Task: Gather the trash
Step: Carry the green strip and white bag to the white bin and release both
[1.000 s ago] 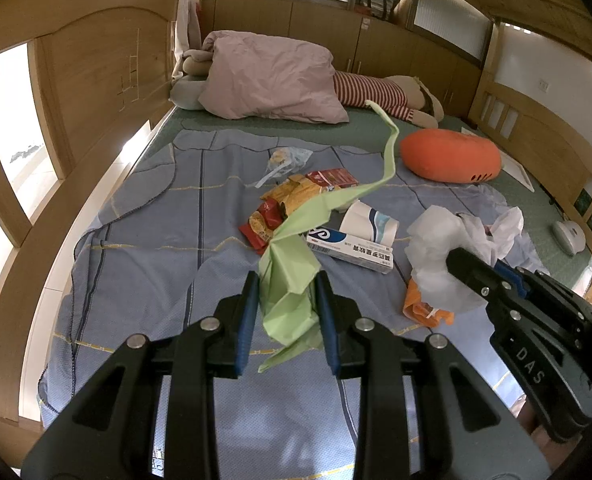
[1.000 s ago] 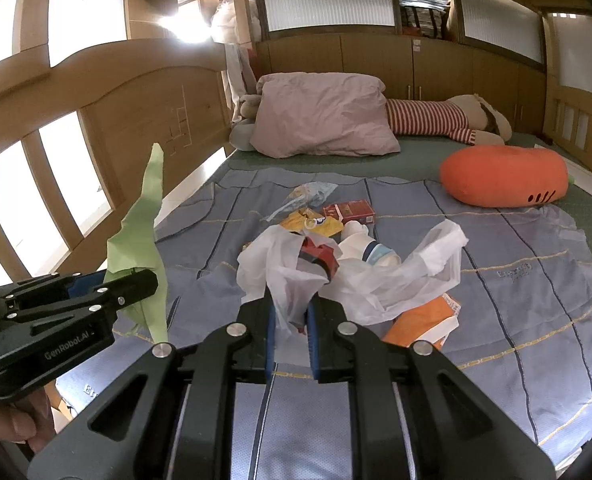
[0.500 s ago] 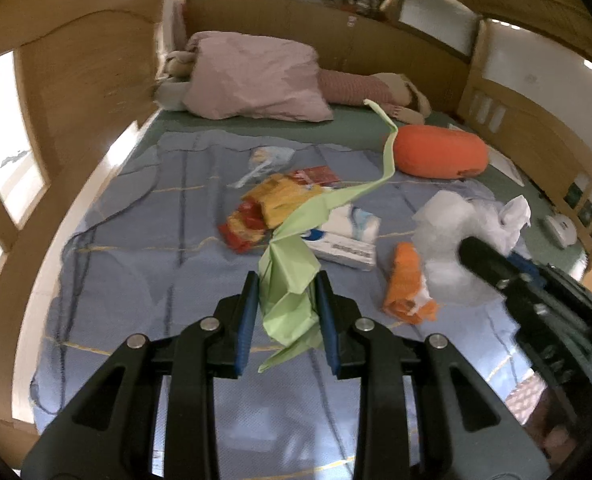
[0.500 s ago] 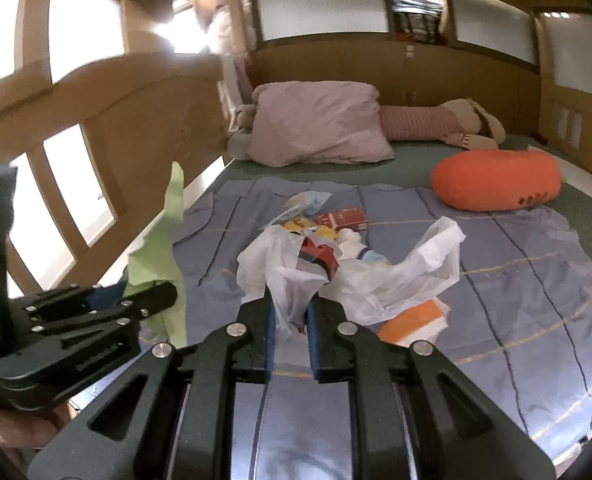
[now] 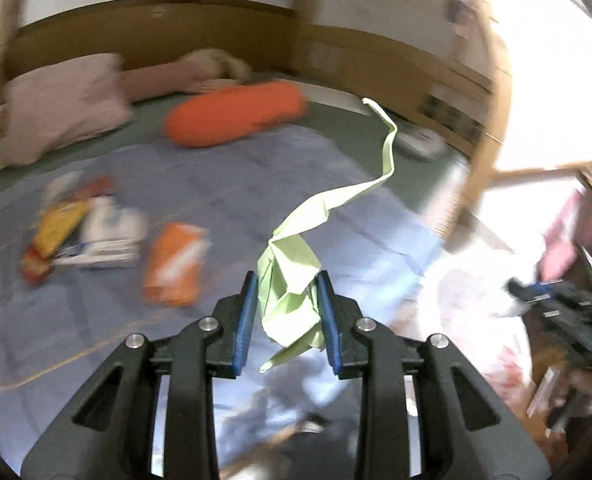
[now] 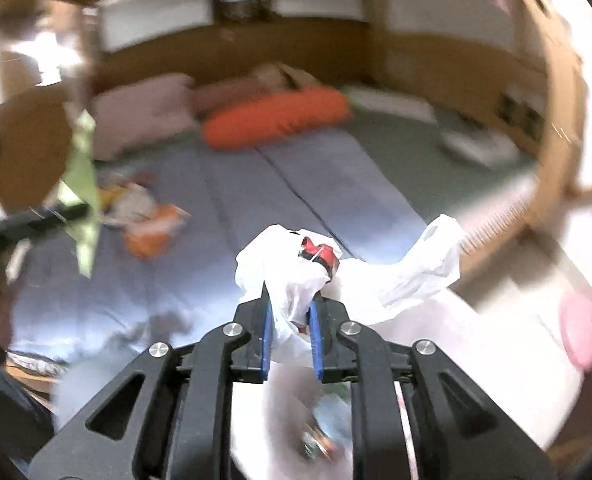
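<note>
My left gripper (image 5: 288, 308) is shut on a crumpled light-green paper (image 5: 292, 280) whose long strip curls up and right. It holds the paper above the blue bedspread (image 5: 236, 192). My right gripper (image 6: 290, 332) is shut on a white plastic bag (image 6: 296, 276) with a red wrapper (image 6: 317, 254) inside, held above the bed's near right corner. The green paper (image 6: 82, 184) and left gripper show blurred at the left of the right wrist view. The bag (image 5: 467, 304) shows blurred at the right of the left wrist view. More wrappers and an orange packet (image 5: 174, 264) lie on the bedspread.
An orange bolster (image 5: 232, 118) and a pink pillow (image 5: 64, 104) lie at the head of the bed. A wooden bed rail (image 6: 555, 132) runs along the right side. A white box and yellow wrapper (image 5: 96, 232) lie left of the orange packet. Both views are motion-blurred.
Both grippers have swung to the right, toward the bed's right edge, carrying the green paper and the white bag. The trash pile now sits far left in both views.
</note>
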The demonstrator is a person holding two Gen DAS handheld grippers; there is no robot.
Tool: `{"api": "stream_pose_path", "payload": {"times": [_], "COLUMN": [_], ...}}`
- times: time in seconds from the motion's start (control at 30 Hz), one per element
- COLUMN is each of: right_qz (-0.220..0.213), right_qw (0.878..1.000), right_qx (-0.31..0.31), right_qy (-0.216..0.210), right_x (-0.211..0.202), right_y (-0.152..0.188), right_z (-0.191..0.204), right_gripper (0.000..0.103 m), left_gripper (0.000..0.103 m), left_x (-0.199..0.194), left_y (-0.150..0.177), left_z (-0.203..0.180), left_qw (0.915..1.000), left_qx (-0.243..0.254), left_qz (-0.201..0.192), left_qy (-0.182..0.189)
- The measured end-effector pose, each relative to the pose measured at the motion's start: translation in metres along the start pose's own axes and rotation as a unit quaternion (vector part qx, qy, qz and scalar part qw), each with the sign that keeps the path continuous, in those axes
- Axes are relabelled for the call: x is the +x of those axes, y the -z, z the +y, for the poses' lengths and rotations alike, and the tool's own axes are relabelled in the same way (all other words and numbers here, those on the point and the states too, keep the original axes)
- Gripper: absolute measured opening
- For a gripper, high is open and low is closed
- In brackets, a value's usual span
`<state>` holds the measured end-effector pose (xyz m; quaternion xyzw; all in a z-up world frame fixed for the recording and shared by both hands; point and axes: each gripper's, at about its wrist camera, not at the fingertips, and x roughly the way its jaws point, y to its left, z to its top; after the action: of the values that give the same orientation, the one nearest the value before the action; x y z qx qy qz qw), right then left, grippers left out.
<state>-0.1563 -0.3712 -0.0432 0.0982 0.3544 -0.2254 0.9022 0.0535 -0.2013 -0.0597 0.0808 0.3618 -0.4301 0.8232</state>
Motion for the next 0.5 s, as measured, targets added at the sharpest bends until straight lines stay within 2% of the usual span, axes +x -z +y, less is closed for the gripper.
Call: {"api": "stream_pose_path", "payload": {"times": [0.07,0.1,0.13,0.2,0.23,0.27,0.33,0.37,0.4,0.43,0.47,0.5], "right_qz": [0.031,0.048,0.049,0.008,-0.020,-0.057,-0.118,-0.136,-0.150,-0.157,-0.161,-0.163], "right_qw": [0.999,0.998,0.996,0.993,0.990,0.986,0.976,0.973,0.972,0.972,0.972,0.973], "right_qx": [0.031,0.051,0.074,0.116,0.137,0.159,0.183,0.185,0.182,0.177,0.169,0.162], "right_qy": [0.011,0.008,-0.003,-0.011,-0.013,-0.011,-0.008,-0.006,-0.006,-0.006,-0.006,-0.009], "right_x": [0.006,0.007,0.003,-0.017,-0.029,-0.044,-0.069,-0.077,-0.083,-0.084,-0.084,-0.083], "right_y": [0.015,0.019,0.018,0.009,0.004,-0.002,-0.013,-0.016,-0.020,-0.025,-0.026,-0.027], "right_z": [-0.025,-0.037,-0.050,-0.073,-0.083,-0.092,-0.098,-0.099,-0.098,-0.093,-0.088,-0.082], "right_gripper": [0.034,0.043,0.047,0.060,0.074,0.081,0.084,0.084,0.084,0.084,0.084,0.084], "left_gripper": [0.031,0.031,0.031,0.031,0.031,0.031,0.036,0.051,0.082,0.095,0.099,0.099], "left_x": [0.011,0.016,0.022,0.037,0.044,0.049,0.065,0.071,0.079,0.083,0.086,0.086], "left_y": [-0.001,-0.002,-0.003,-0.001,0.002,0.003,0.008,0.008,0.011,0.011,0.013,0.014], "left_z": [-0.040,-0.055,-0.071,-0.107,-0.125,-0.135,-0.161,-0.169,-0.176,-0.177,-0.180,-0.178], "left_qw": [0.9983,0.9971,0.9956,0.9914,0.9889,0.9873,0.9830,0.9819,0.9805,0.9799,0.9805,0.9818], "left_qx": [0.029,0.038,0.048,0.069,0.080,0.086,0.092,0.090,0.089,0.088,0.087,0.086], "left_qz": [0.016,0.021,0.028,0.050,0.060,0.066,0.085,0.093,0.104,0.110,0.112,0.111], "left_qy": [0.048,0.062,0.075,0.100,0.111,0.117,0.134,0.138,0.141,0.141,0.136,0.128]}}
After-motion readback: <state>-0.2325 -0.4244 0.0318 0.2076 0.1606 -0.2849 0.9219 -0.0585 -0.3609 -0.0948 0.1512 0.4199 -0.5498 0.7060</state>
